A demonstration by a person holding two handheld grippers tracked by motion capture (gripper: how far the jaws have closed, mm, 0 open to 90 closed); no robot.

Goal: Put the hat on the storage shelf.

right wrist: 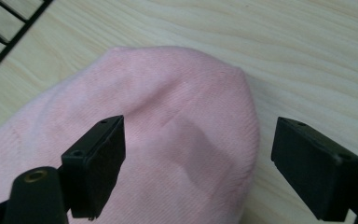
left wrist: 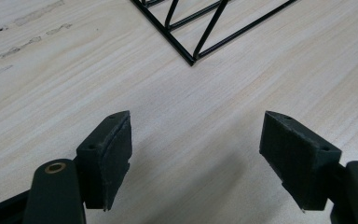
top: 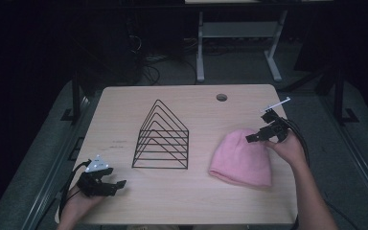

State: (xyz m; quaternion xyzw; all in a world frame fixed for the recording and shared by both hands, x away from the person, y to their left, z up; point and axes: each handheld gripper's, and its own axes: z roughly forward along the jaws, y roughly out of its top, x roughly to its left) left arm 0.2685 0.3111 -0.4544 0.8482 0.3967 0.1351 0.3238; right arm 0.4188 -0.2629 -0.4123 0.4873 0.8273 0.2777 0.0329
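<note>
Wooden table [top: 182, 191] | pink beanie [top: 242, 155] under my right gripper [top: 258, 137], jaws apart | left gripper [top: 116, 185] open, far, beside wire rack [top: 162, 139]

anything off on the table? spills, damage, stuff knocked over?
Nothing stands out. The wire rack stands upright mid-table, the pink beanie lies flat to its right. Only faint scuff marks on the wood left of the rack.
</note>
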